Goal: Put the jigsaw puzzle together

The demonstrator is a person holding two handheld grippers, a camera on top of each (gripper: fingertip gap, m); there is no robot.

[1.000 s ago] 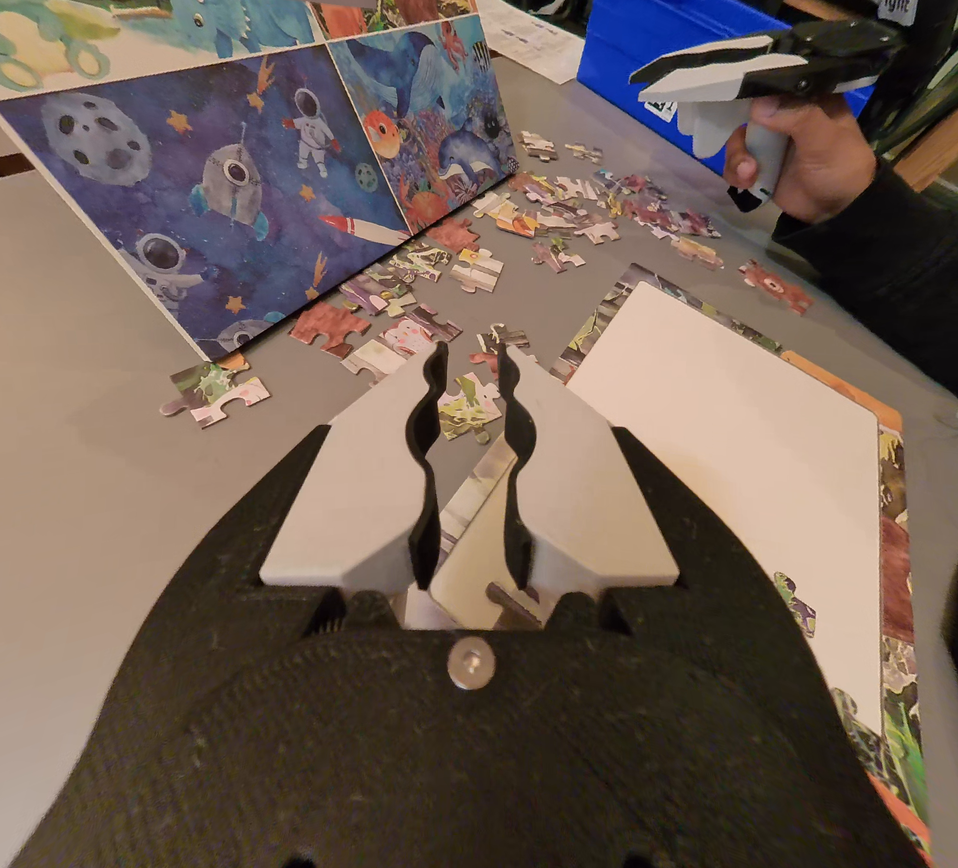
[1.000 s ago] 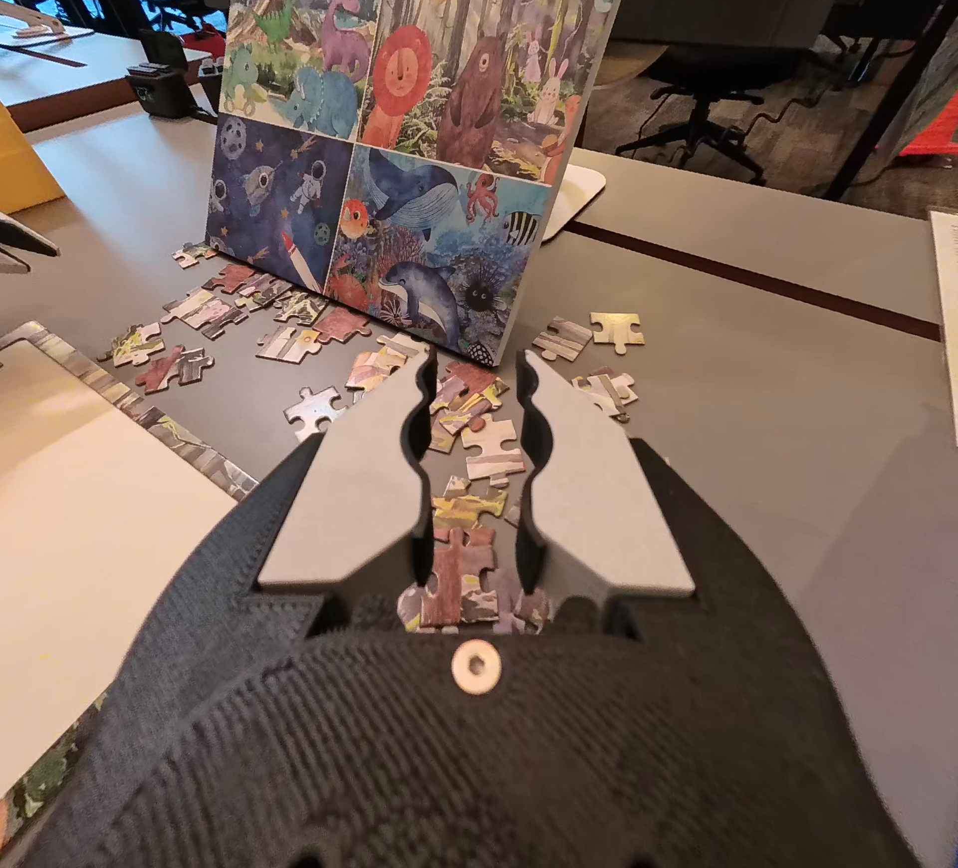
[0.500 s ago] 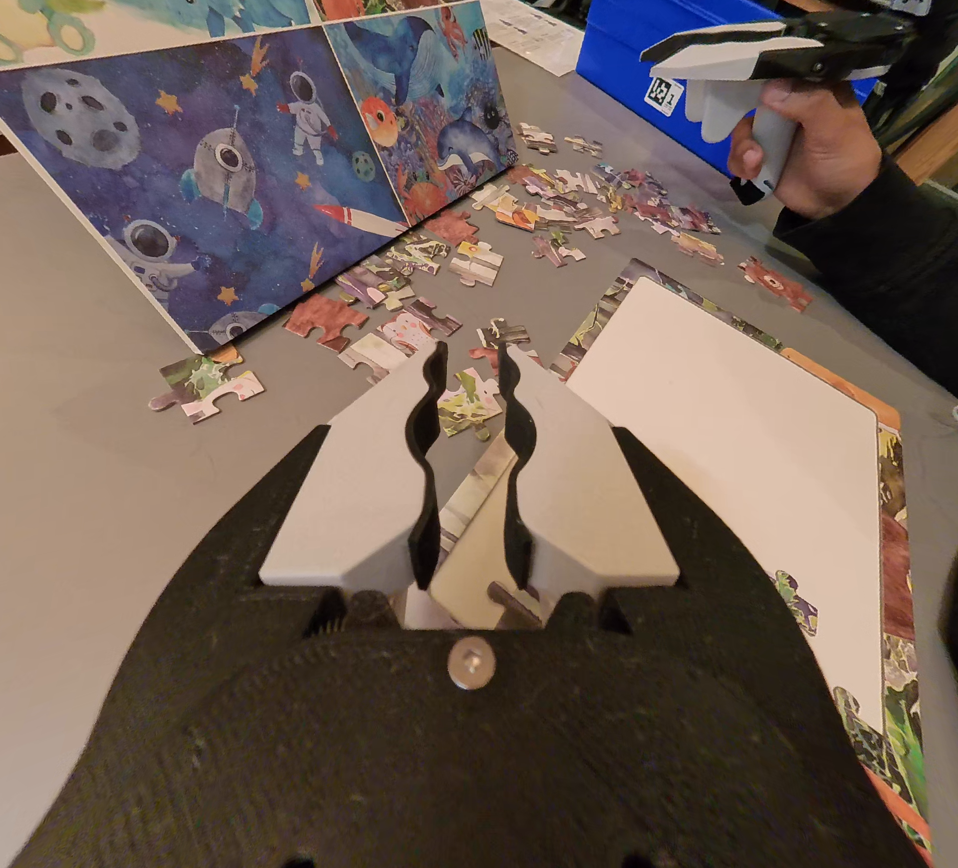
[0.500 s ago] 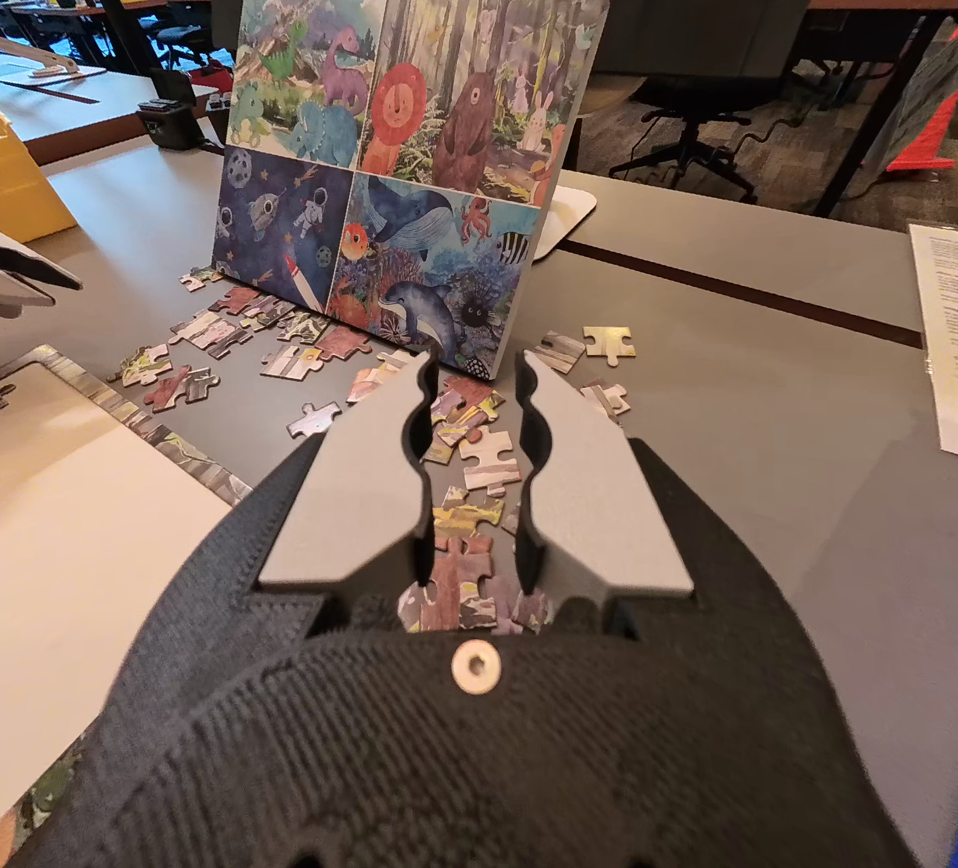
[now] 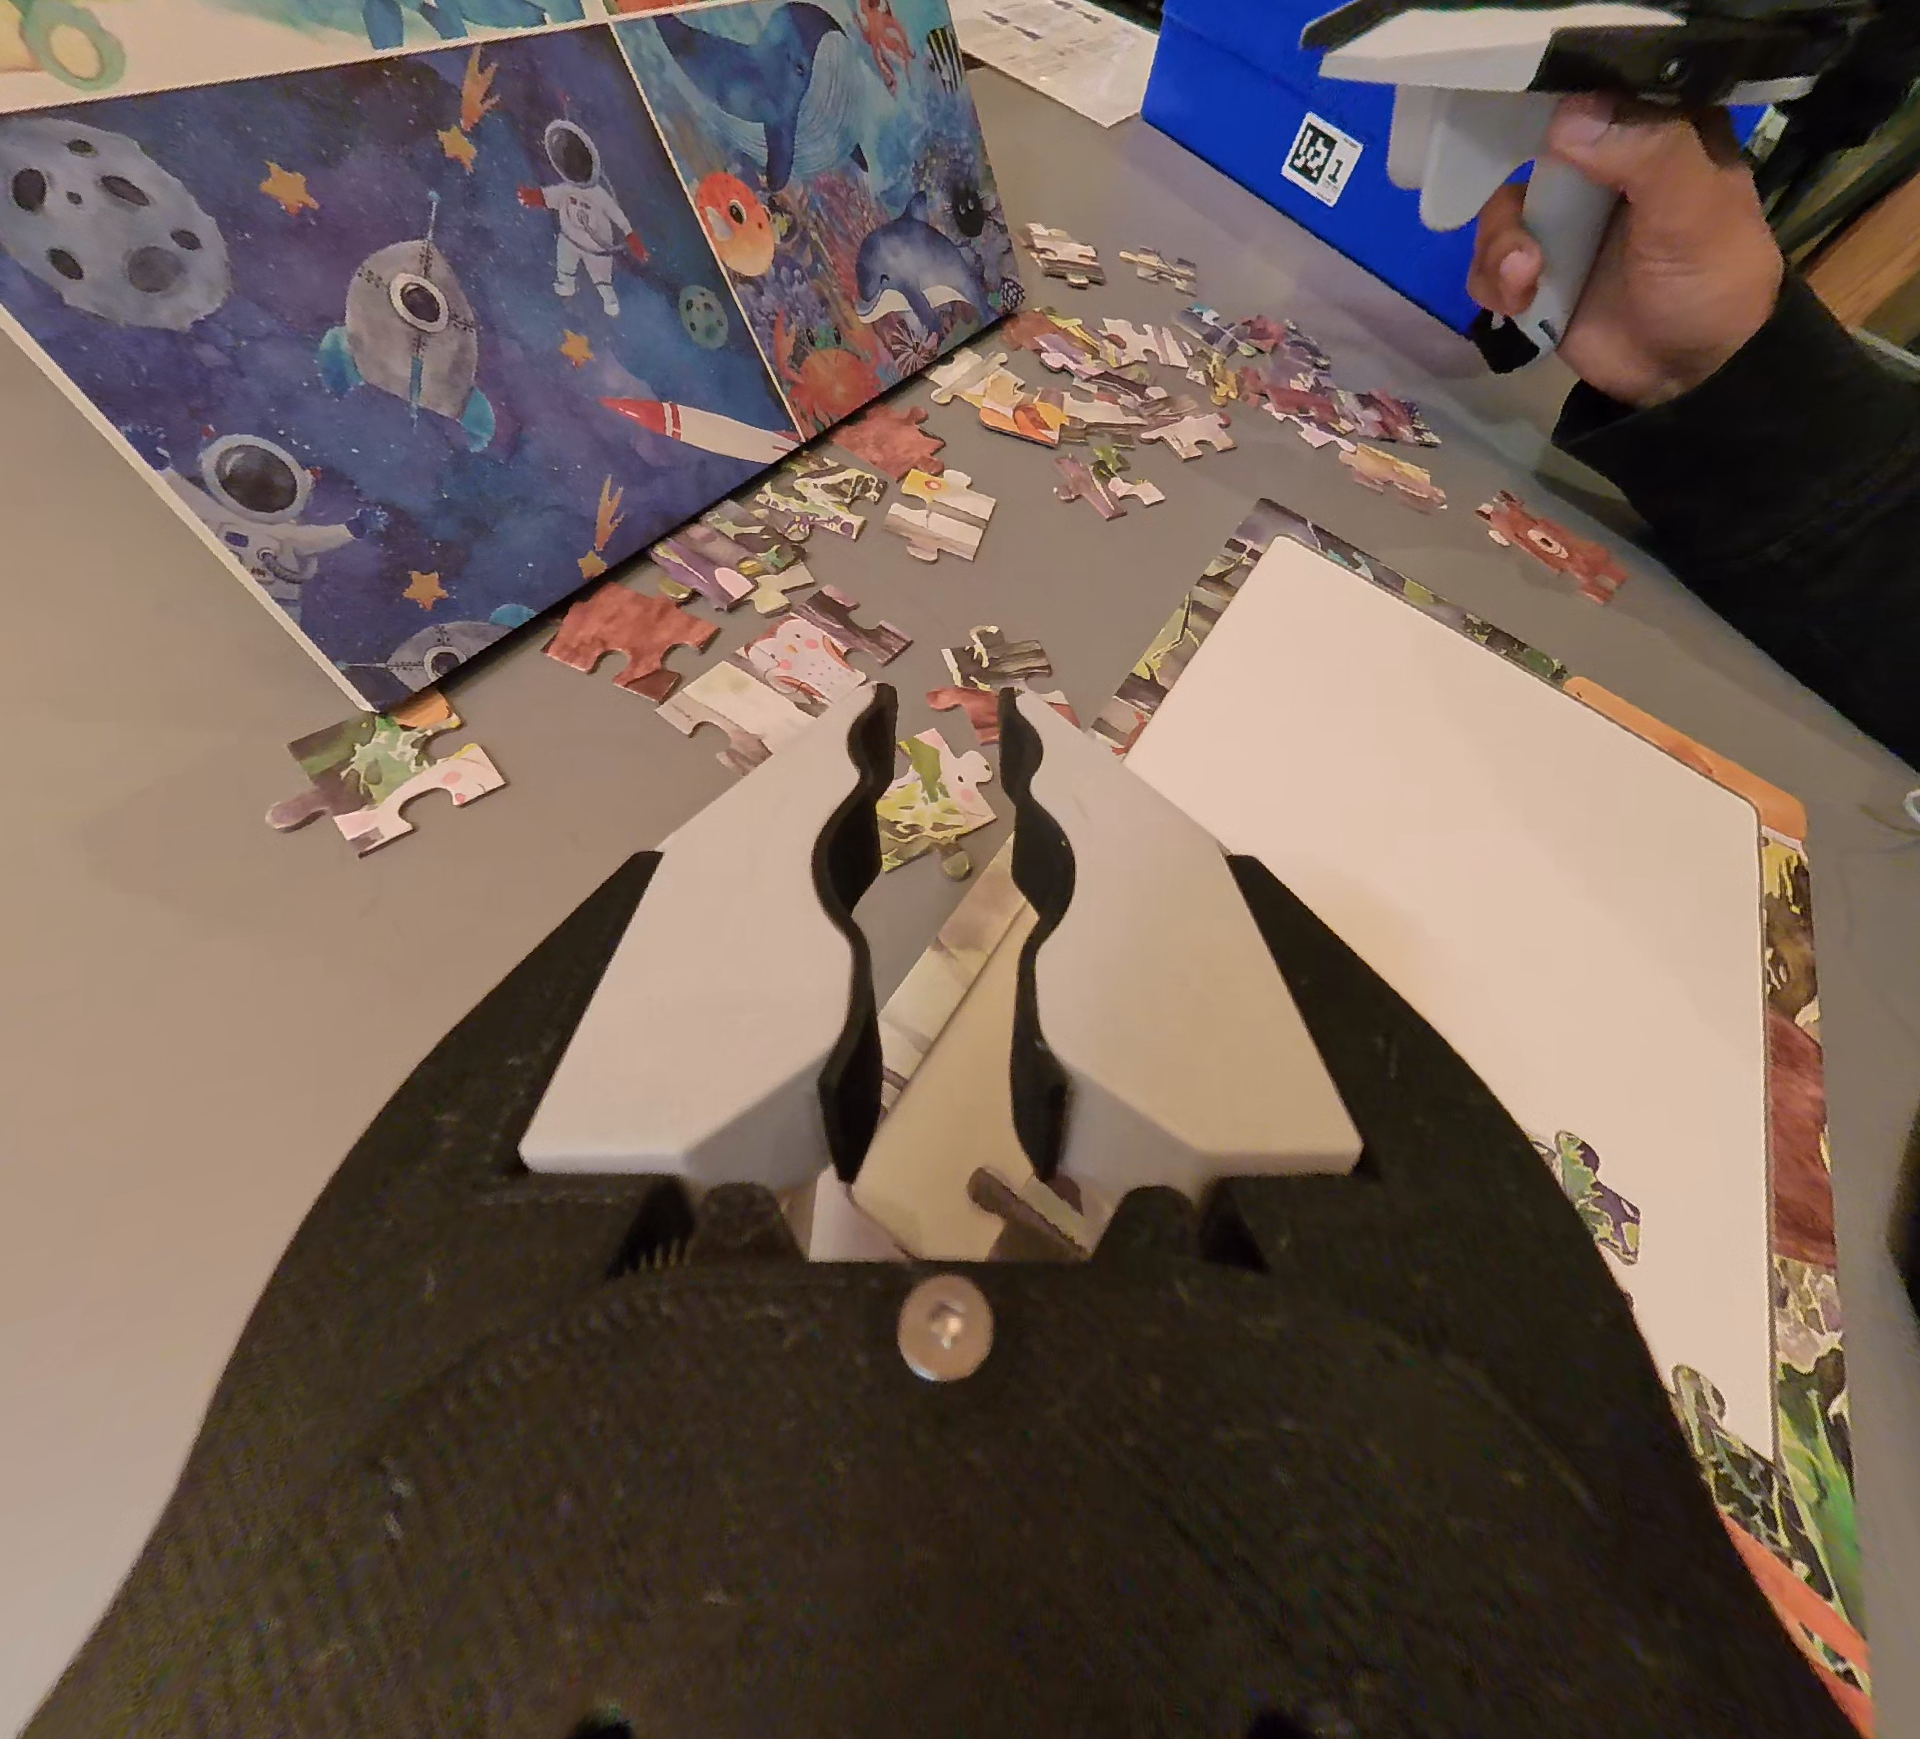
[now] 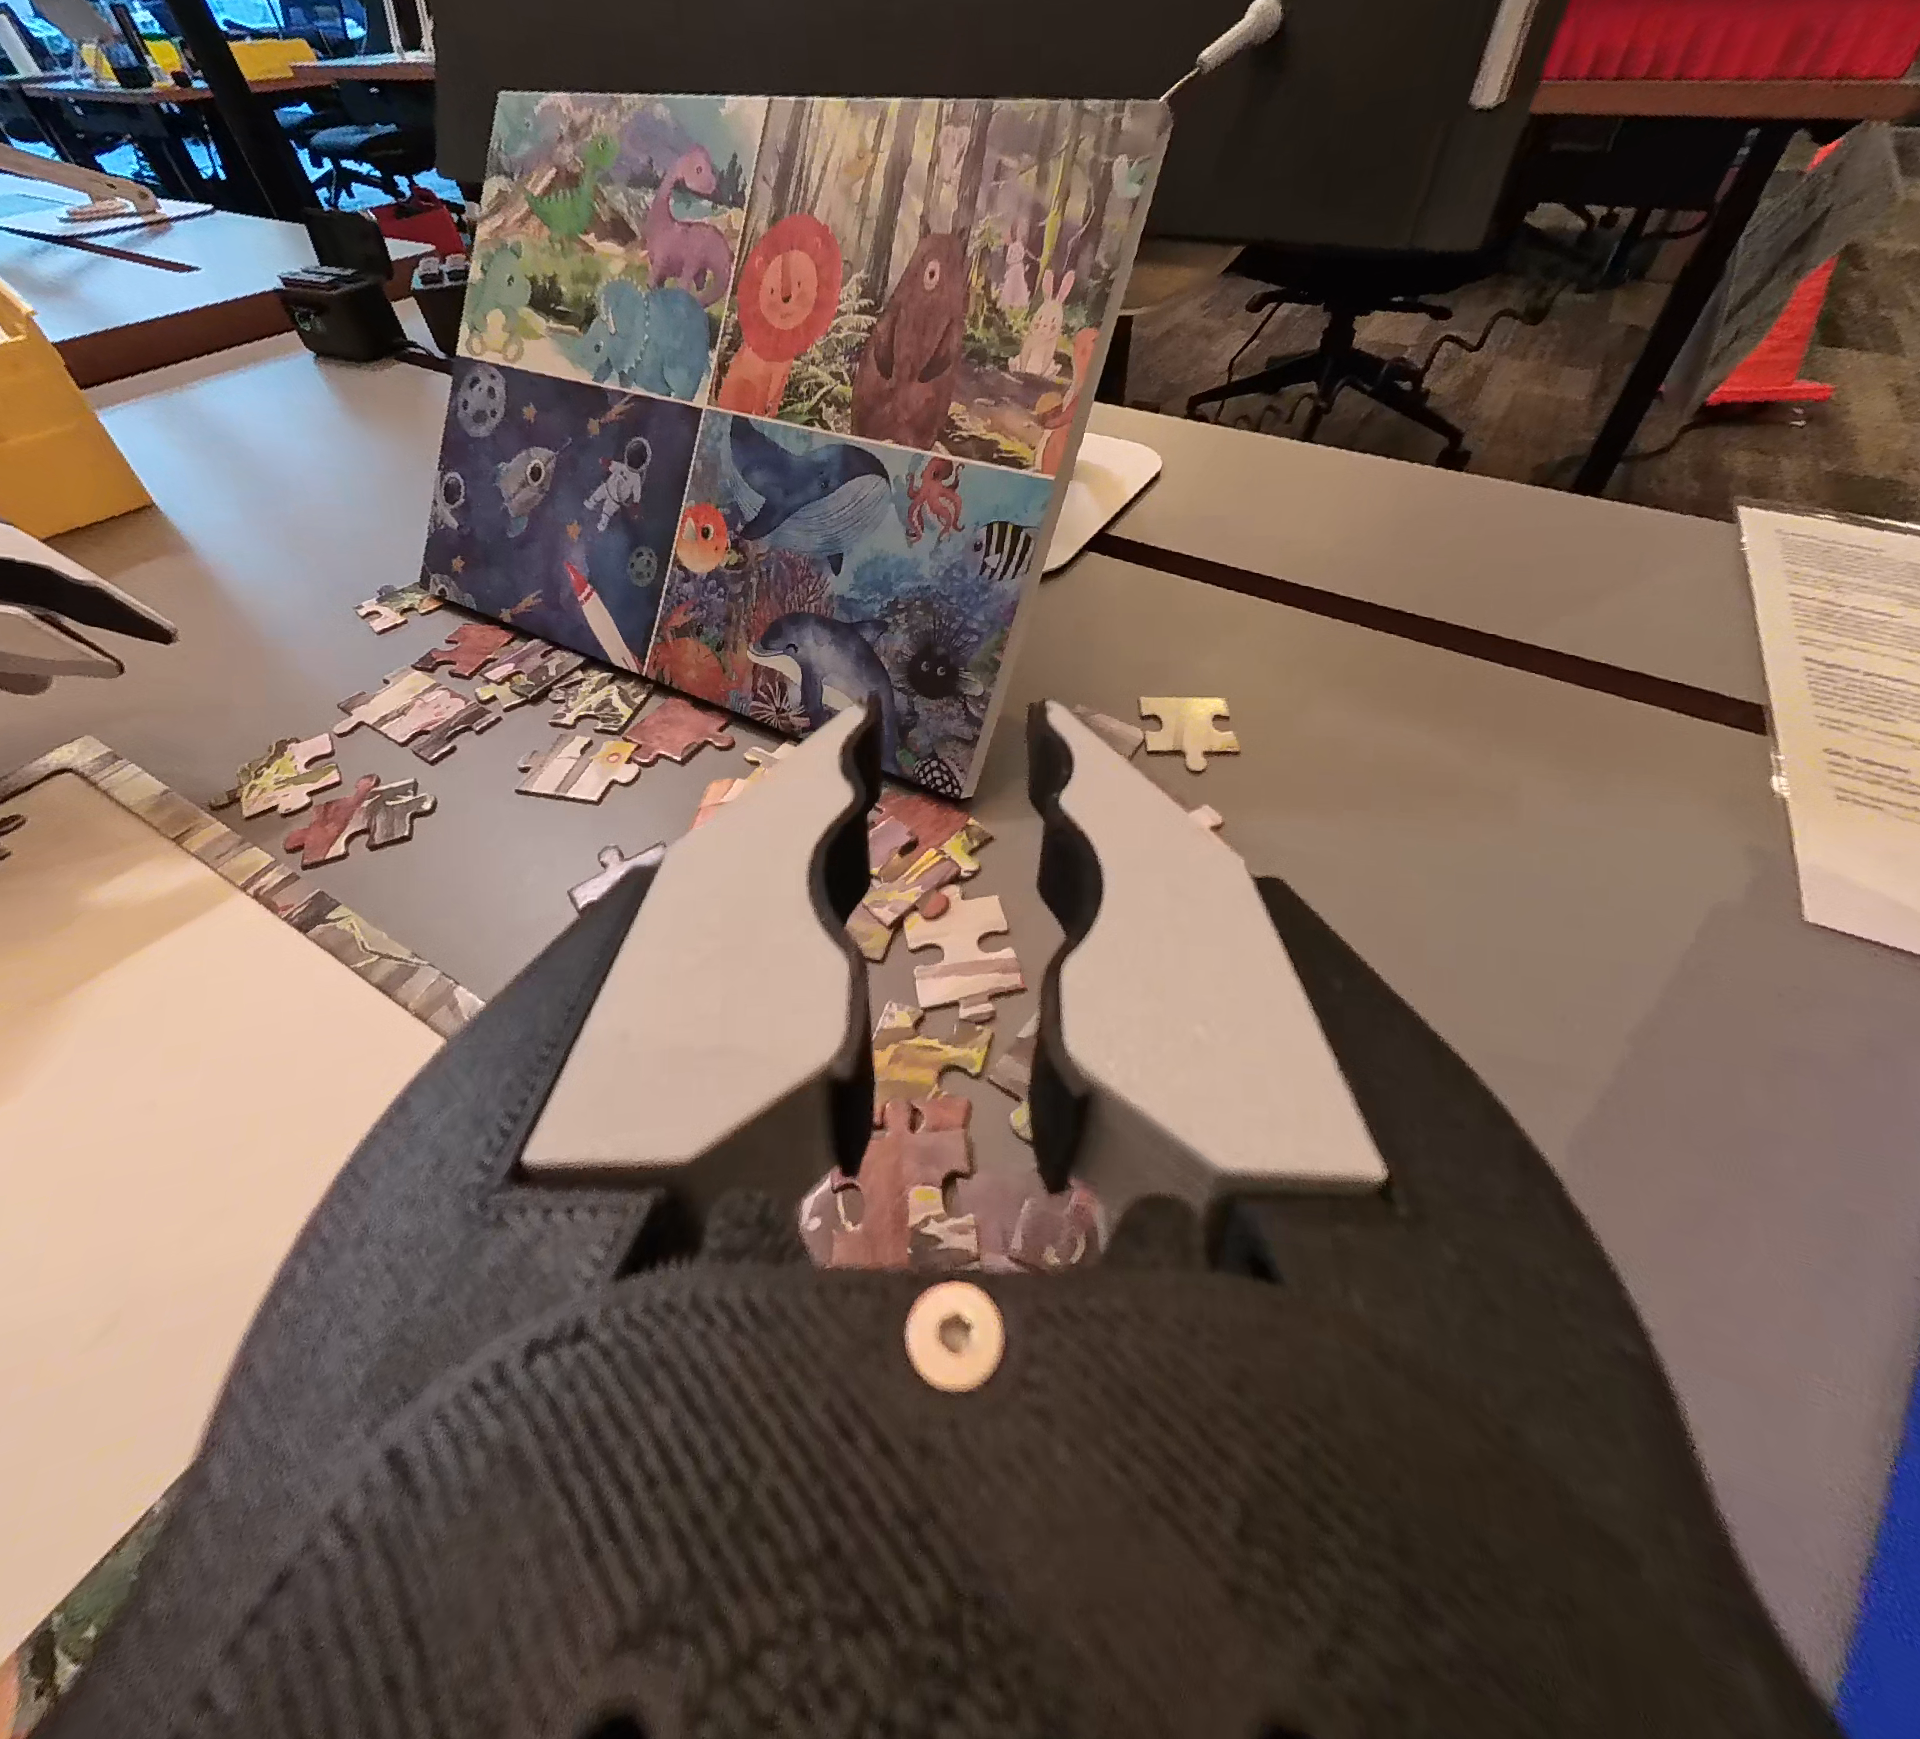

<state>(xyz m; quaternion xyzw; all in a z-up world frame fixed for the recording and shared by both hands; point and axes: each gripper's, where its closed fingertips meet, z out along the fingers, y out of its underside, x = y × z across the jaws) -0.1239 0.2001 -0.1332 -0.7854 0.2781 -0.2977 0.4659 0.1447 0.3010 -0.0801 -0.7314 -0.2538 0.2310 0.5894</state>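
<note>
Loose puzzle pieces (image 6: pixel 940 951) lie on the desk (image 6: pixel 1403 858) before the picture board (image 6: pixel 790 401), directly beneath the right gripper (image 6: pixel 948 733), nearer than the left gripper (image 5: pixel 940 702); both grippers' fingers stand apart, empty.

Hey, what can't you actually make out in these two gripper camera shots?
- Left wrist view: the puzzle tray's near corner, hidden under the left hand-held gripper.
- Right wrist view: several loose pieces, hidden behind the right hand-held gripper.
- Right wrist view: the paper sheet, cut off by the right edge.
</note>
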